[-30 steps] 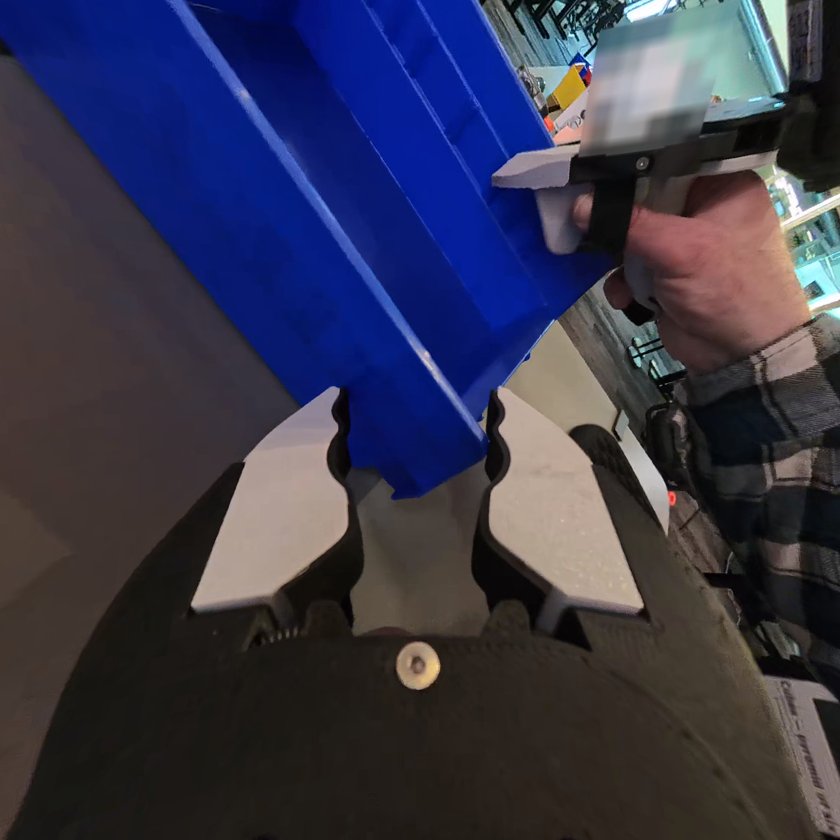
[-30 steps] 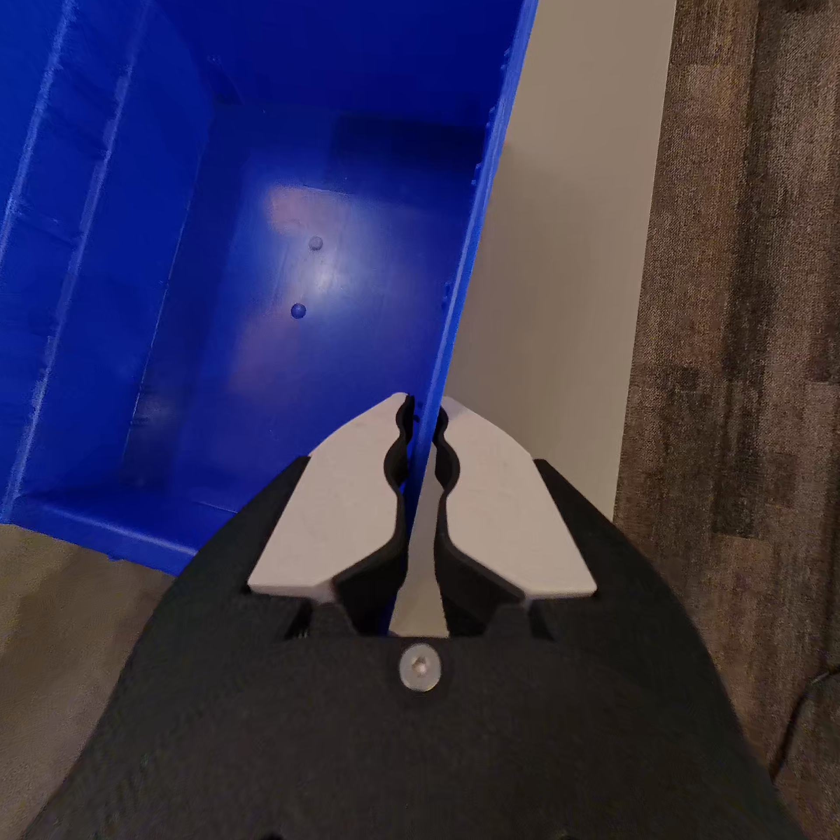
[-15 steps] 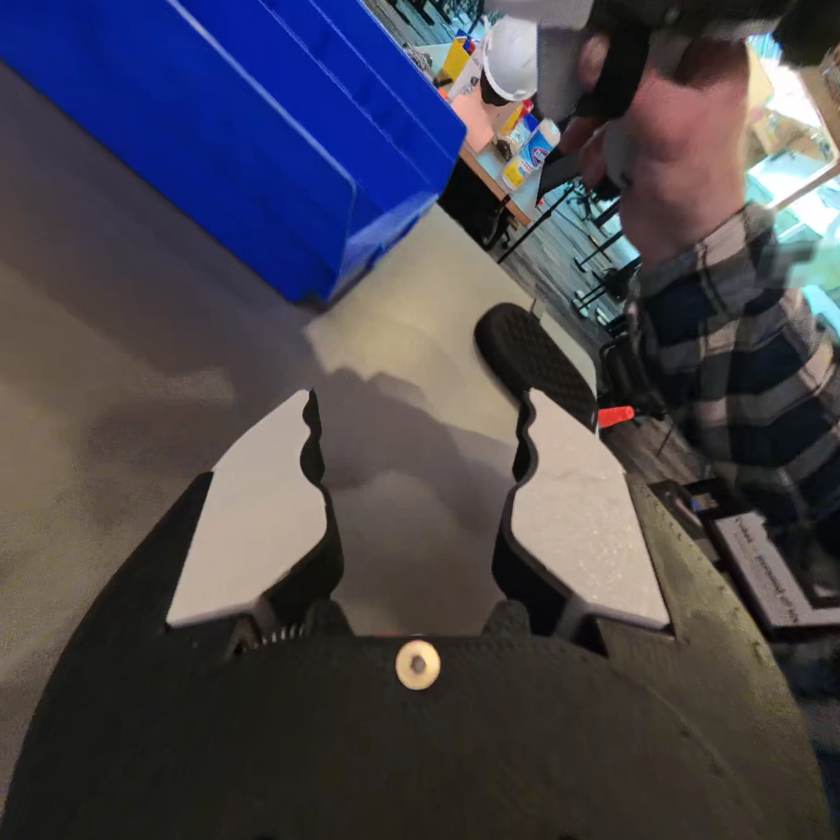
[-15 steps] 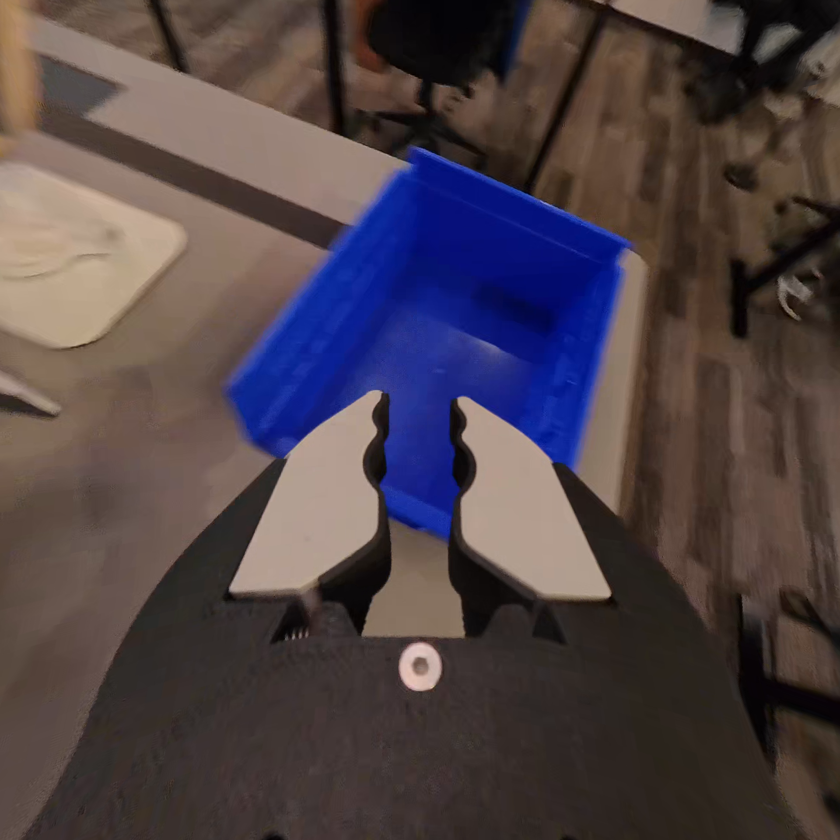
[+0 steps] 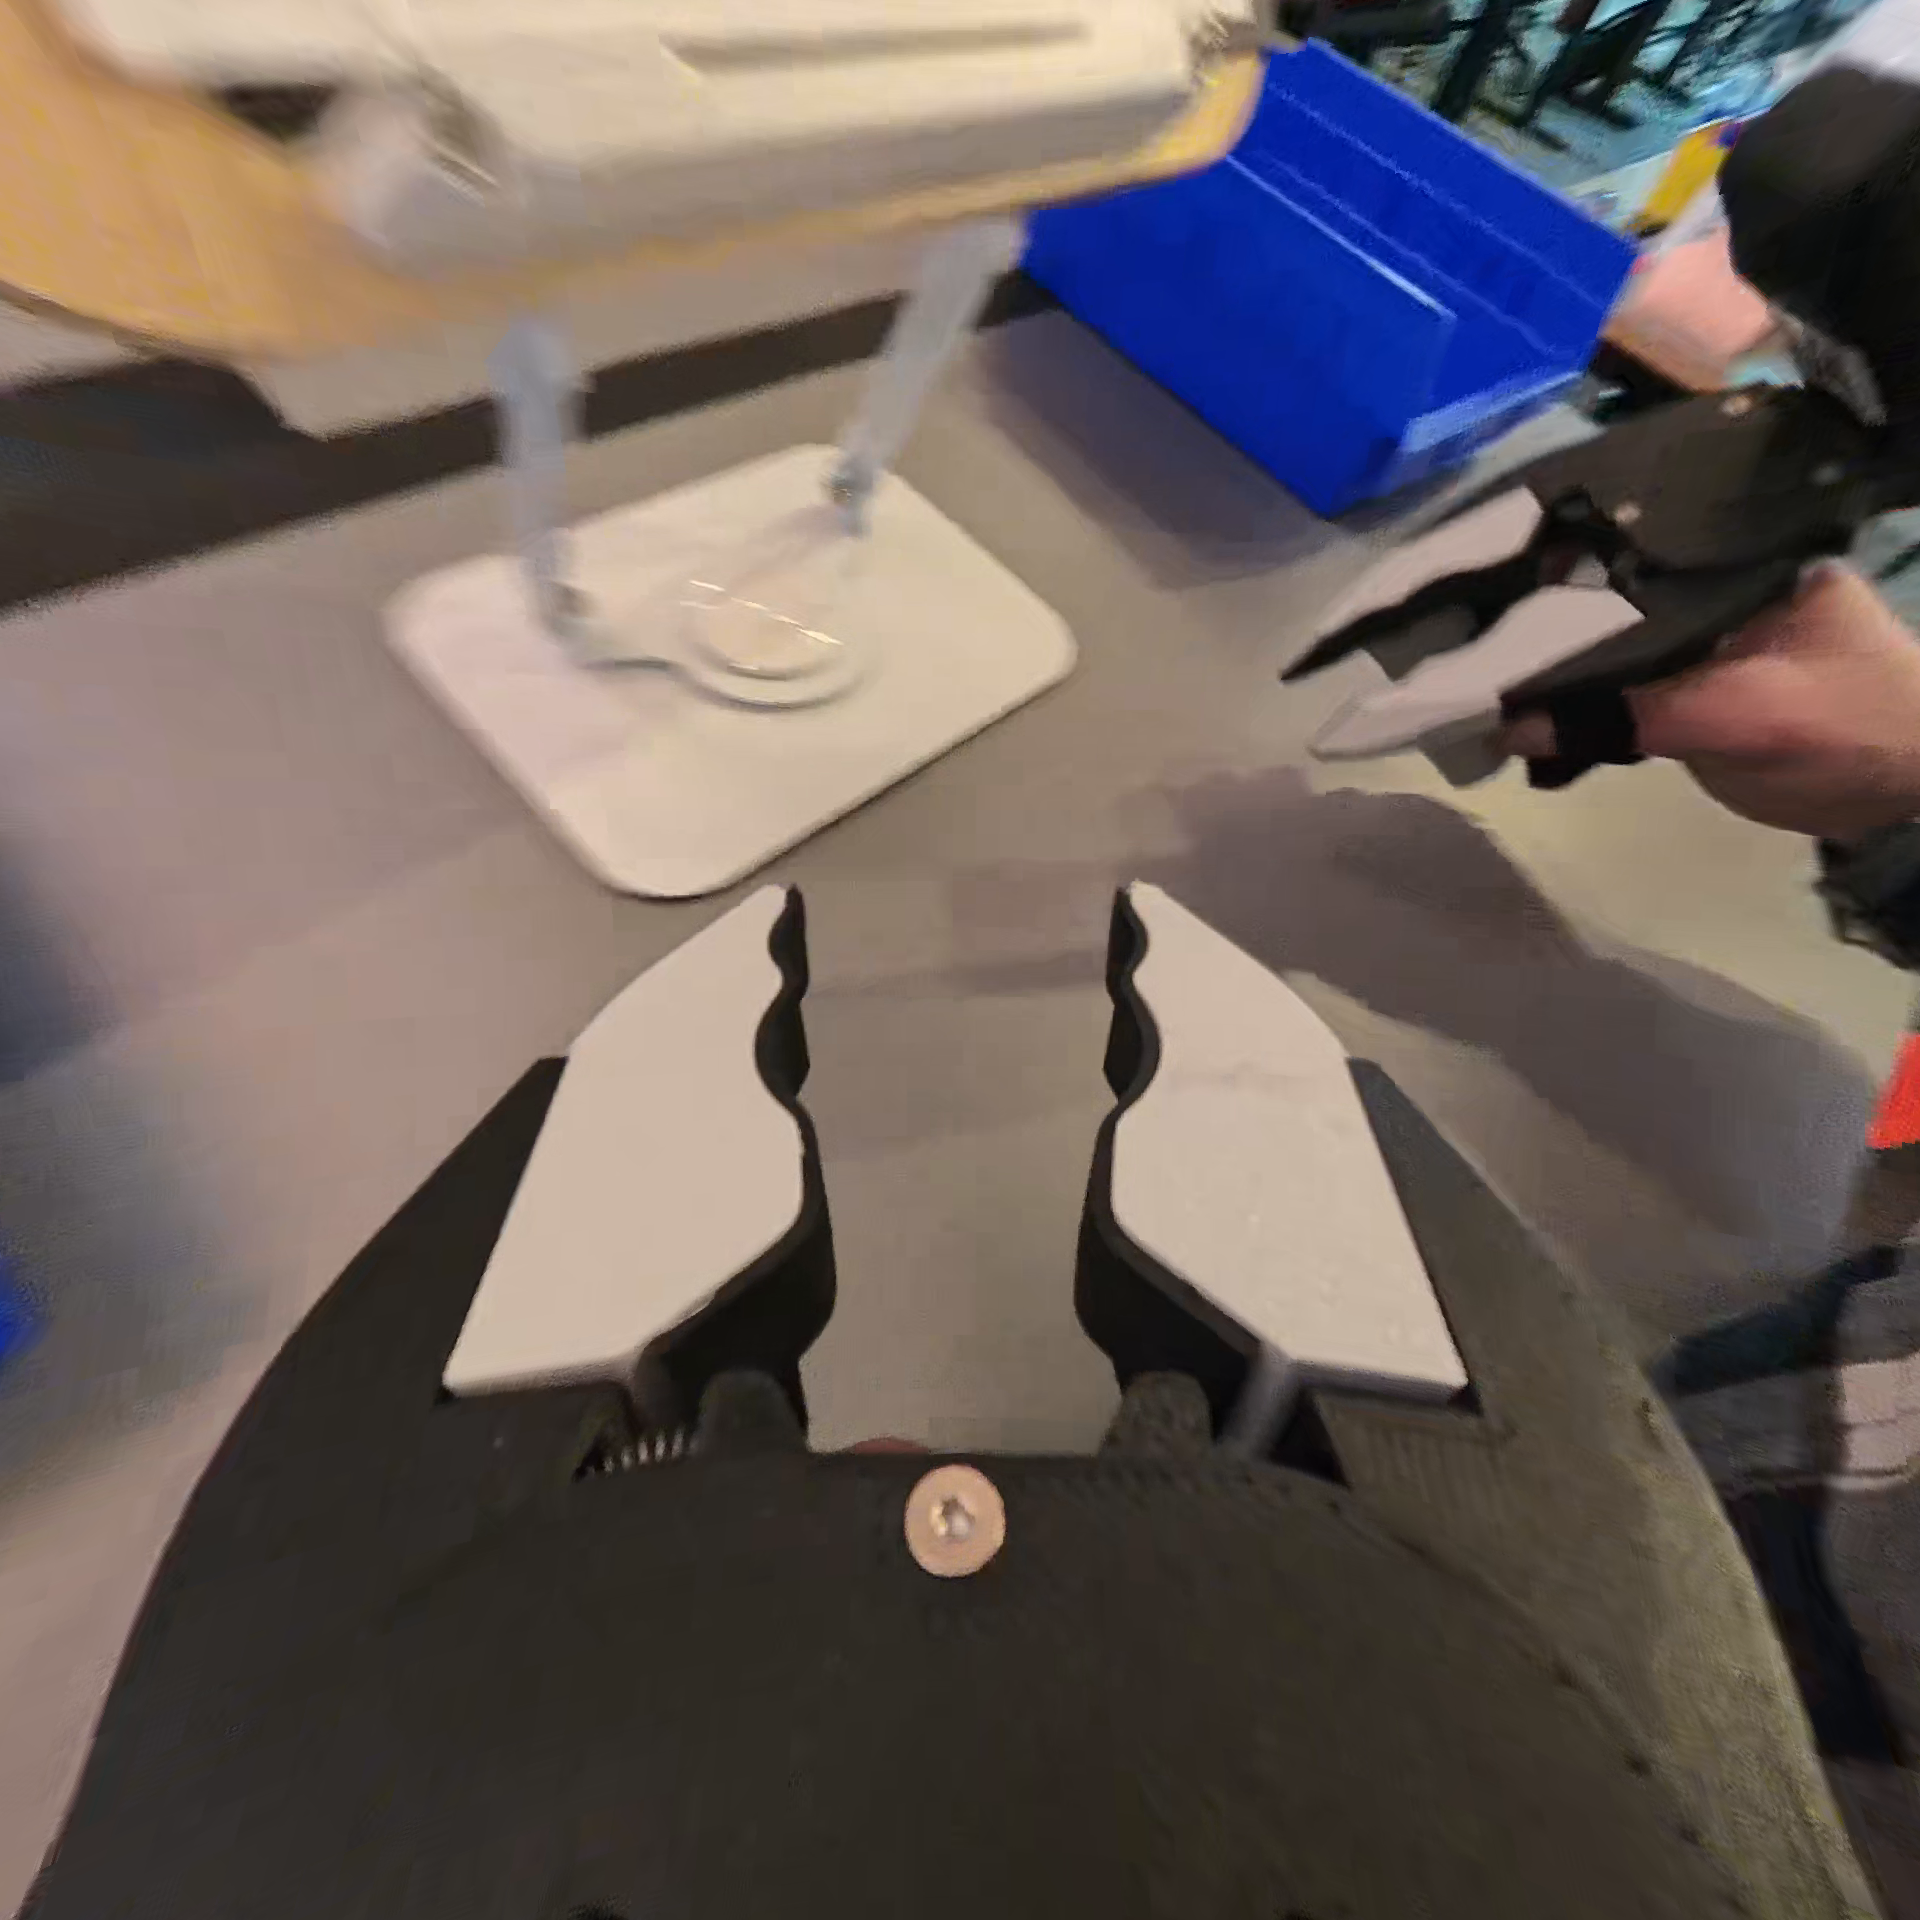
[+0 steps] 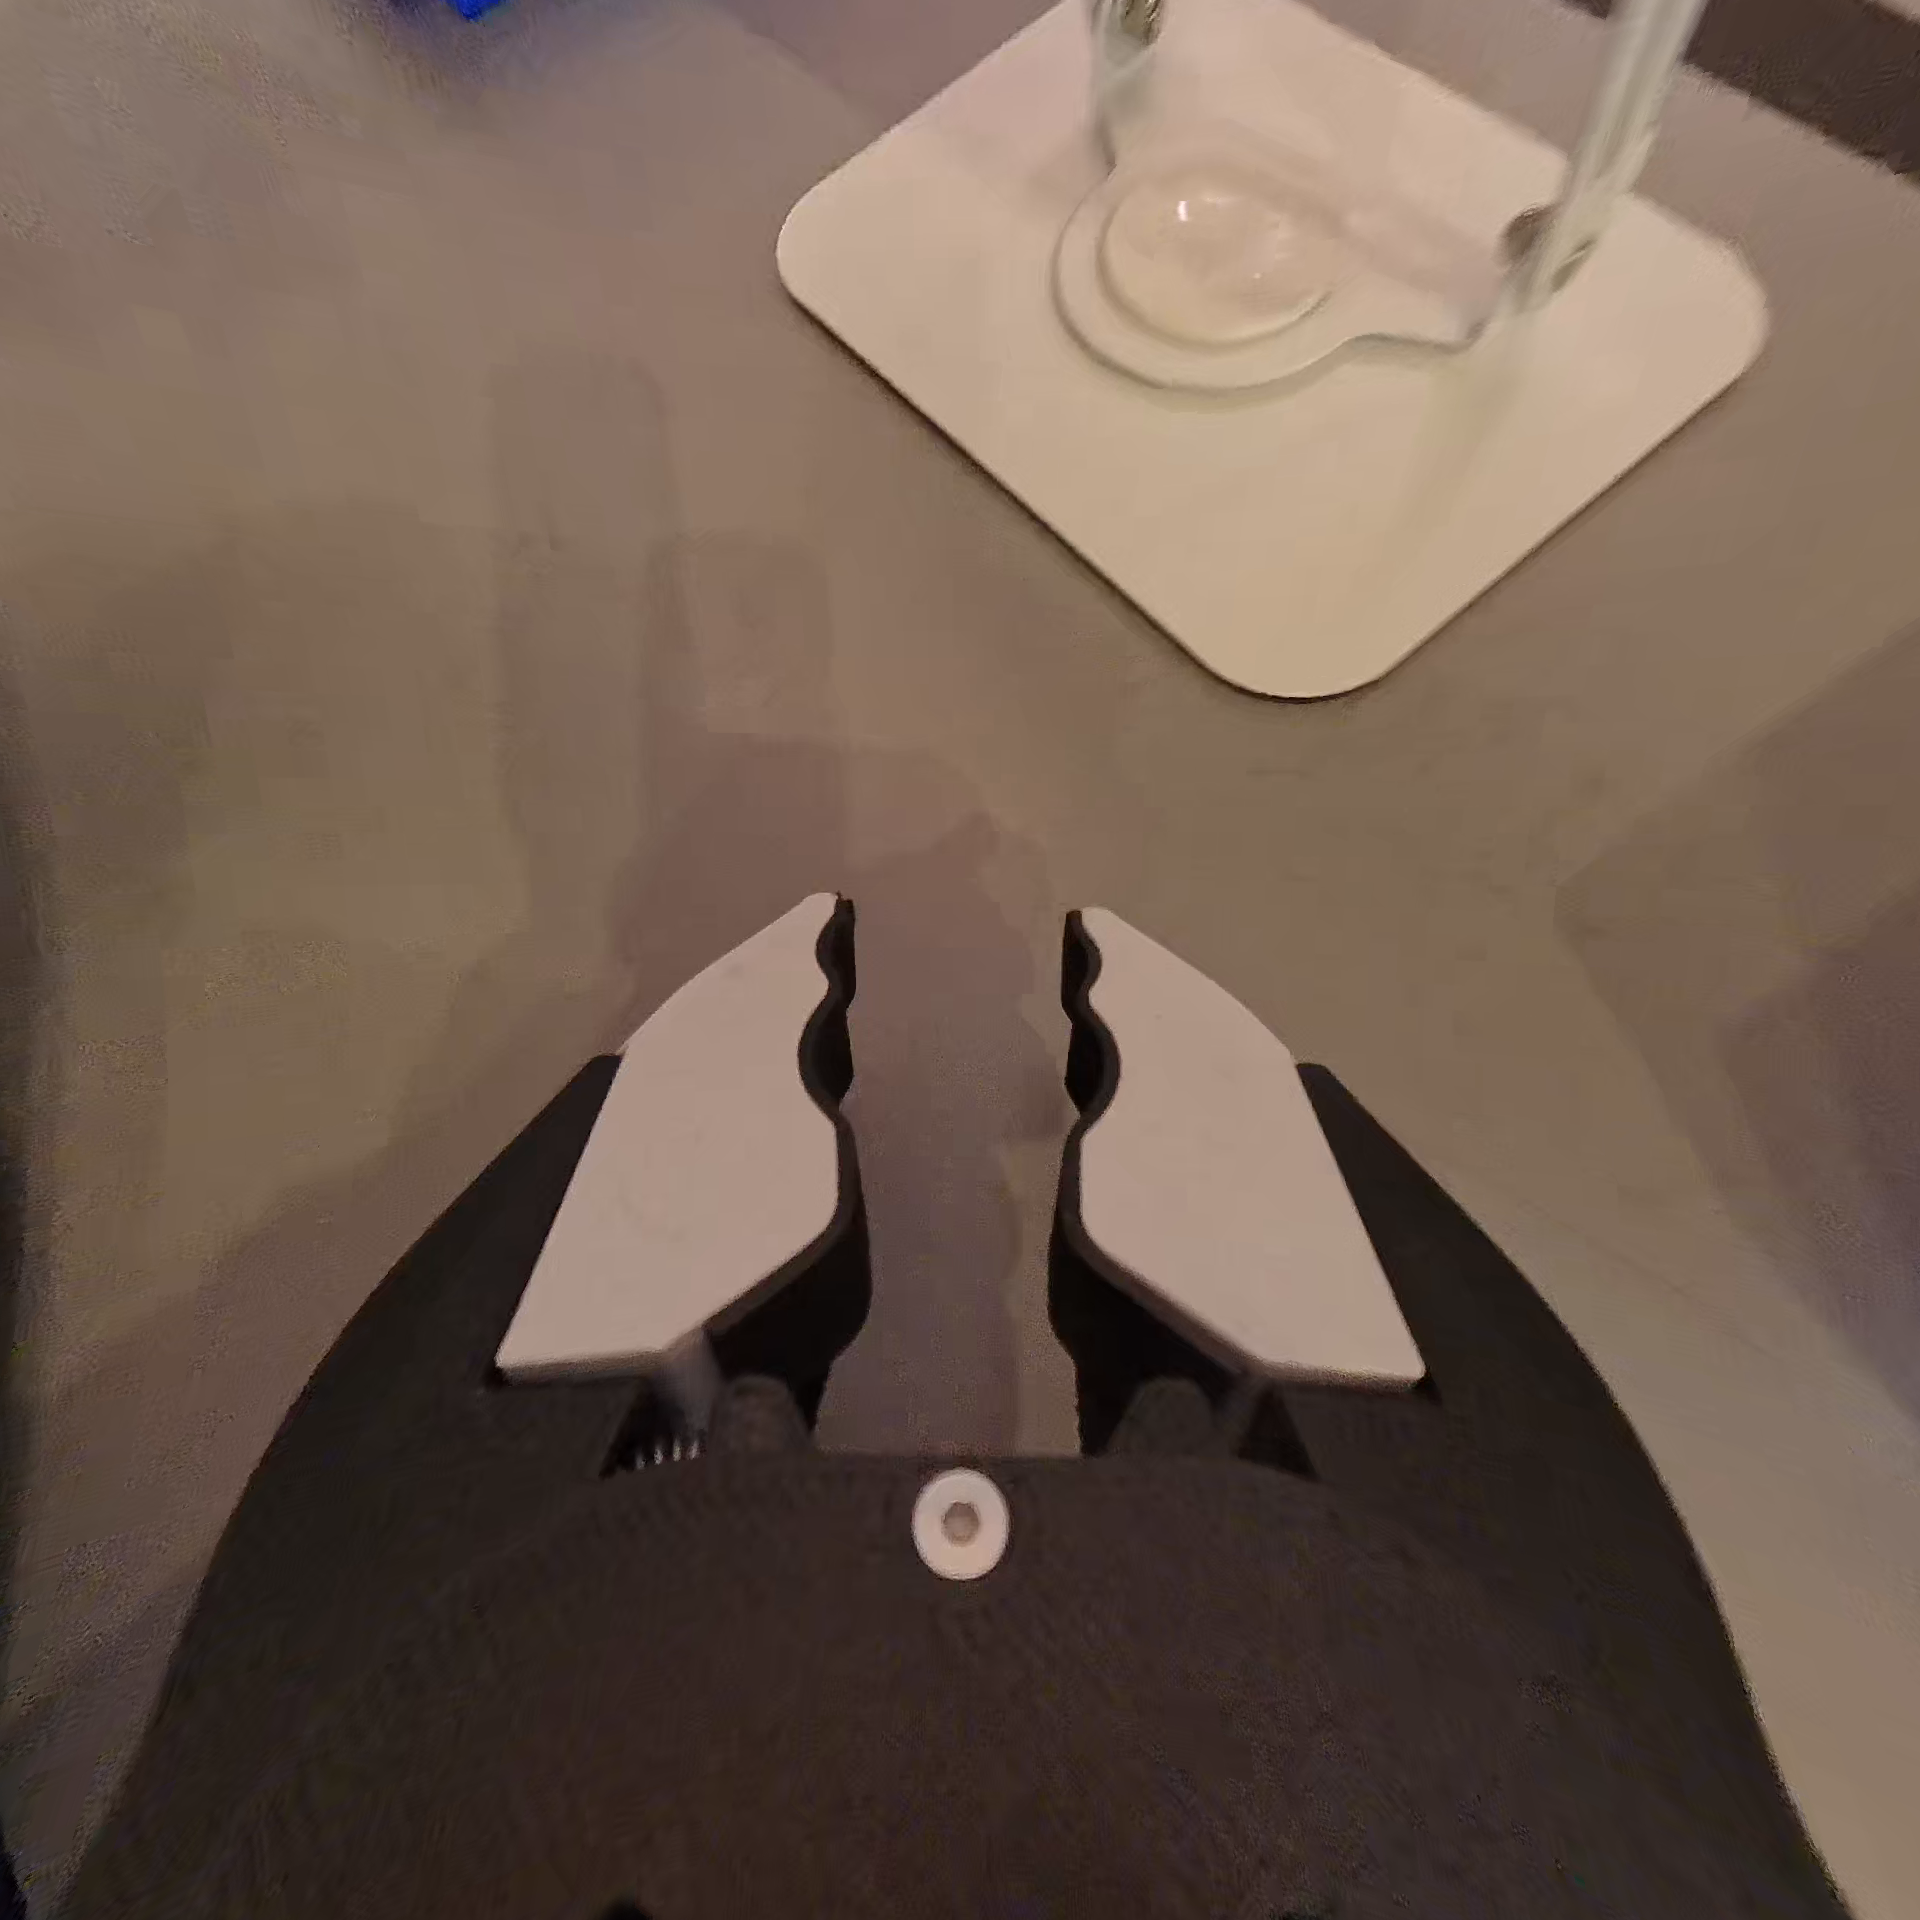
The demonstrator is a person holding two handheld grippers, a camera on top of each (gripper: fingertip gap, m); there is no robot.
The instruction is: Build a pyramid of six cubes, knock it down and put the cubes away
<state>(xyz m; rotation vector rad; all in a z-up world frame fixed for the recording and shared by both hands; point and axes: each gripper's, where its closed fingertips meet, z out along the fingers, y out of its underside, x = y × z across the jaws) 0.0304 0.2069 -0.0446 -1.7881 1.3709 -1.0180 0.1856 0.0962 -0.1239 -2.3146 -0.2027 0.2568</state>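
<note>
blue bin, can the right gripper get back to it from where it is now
Probably yes. In the left wrist view the right gripper hangs over bare table with open, empty fingers, and nothing stands between it and the blue bin just behind it.

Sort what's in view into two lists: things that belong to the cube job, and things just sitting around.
Belongs to the job:
- blue bin, on the table's far right
- left gripper, jaws open, nothing between them
- right gripper, jaws open, nothing between them
No cubes are visible.

Just lying about:
- white stand base on the grey table
- the stand's blurred top
</note>
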